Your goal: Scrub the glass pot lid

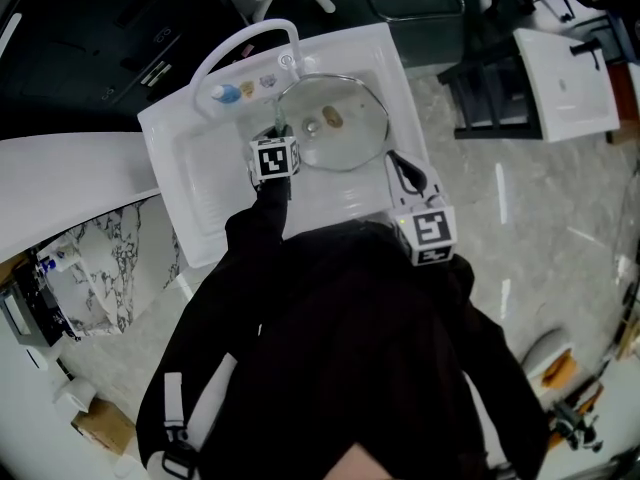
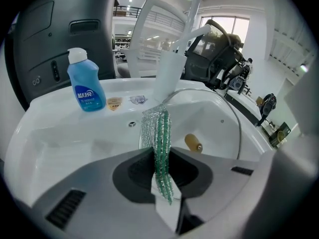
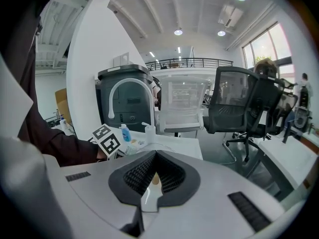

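Head view shows a white sink (image 1: 180, 158) set in the worktop, with the glass pot lid (image 1: 350, 143) lying over its basin under the arched faucet (image 1: 240, 43), knob (image 1: 332, 120) up. The left hand-held gripper (image 1: 277, 133) reaches in at the lid's left edge. The right hand-held gripper (image 1: 396, 163) meets the rim at the lower right.

Left gripper view shows its jaws clamped on a silver-and-green mesh scouring cloth (image 2: 157, 128), which hangs out ahead of them towards the lid. A blue detergent bottle (image 2: 85, 86) stands on the sink's back ledge, well apart from the cloth.

Right gripper view shows its jaws pressed together. The lid's rim curves away just beyond them and something tan, probably the knob, sits in the slit, so this gripper looks clenched on the lid's edge to steady it.

Scrubbing appears to be just starting or under way, with the cloth at the glass near the rim. The next move probably calls for pressing the cloth down and sweeping it across the glass around the knob, while the right grip holds firm so the lid does not slide or tip.
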A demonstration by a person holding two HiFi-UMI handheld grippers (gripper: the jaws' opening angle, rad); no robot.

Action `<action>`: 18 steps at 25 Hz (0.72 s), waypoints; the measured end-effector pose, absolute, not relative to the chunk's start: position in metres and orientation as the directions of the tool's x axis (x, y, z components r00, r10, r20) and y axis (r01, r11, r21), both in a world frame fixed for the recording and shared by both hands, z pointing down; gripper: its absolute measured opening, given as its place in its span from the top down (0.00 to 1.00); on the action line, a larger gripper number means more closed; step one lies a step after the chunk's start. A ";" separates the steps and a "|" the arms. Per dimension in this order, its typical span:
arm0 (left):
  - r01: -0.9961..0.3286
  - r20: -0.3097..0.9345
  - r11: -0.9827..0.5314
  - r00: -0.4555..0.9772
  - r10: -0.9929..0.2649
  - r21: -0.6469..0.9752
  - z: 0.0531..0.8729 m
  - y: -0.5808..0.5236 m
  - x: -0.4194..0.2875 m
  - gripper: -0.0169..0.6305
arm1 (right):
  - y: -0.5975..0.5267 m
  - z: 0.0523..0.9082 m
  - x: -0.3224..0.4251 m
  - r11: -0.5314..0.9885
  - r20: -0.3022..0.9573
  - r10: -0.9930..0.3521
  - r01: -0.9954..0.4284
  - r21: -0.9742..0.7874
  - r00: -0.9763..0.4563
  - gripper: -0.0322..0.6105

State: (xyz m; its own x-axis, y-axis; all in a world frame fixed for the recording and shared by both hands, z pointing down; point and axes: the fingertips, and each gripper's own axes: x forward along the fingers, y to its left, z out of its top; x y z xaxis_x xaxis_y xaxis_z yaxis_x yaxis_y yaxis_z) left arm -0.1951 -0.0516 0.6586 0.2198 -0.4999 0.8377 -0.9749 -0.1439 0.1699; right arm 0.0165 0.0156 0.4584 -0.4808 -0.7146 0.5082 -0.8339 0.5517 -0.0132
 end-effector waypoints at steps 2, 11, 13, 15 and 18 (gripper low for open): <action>-0.973 0.840 -0.143 0.227 -0.492 0.180 0.661 -0.053 -0.194 0.88 | 0.016 0.456 0.016 0.539 0.511 -0.717 -0.842 -0.025 -0.475 0.95; -0.963 0.839 -0.161 0.266 -0.475 0.214 0.668 -0.057 -0.186 0.88 | 0.021 0.468 0.017 0.536 0.548 -0.701 -0.844 -0.016 -0.456 0.95; -0.962 0.839 -0.164 0.272 -0.471 0.220 0.669 -0.057 -0.183 0.88 | 0.024 0.470 0.015 0.538 0.552 -0.696 -0.843 -0.023 -0.459 0.95; -0.960 0.840 -0.169 0.279 -0.466 0.225 0.669 -0.059 -0.180 0.88 | 0.024 0.472 0.011 0.540 0.552 -0.692 -0.841 -0.034 -0.466 0.95; -0.958 0.841 -0.177 0.284 -0.460 0.227 0.669 -0.065 -0.176 0.88 | 0.019 0.473 0.008 0.560 0.553 -0.680 -0.828 -0.032 -0.481 0.95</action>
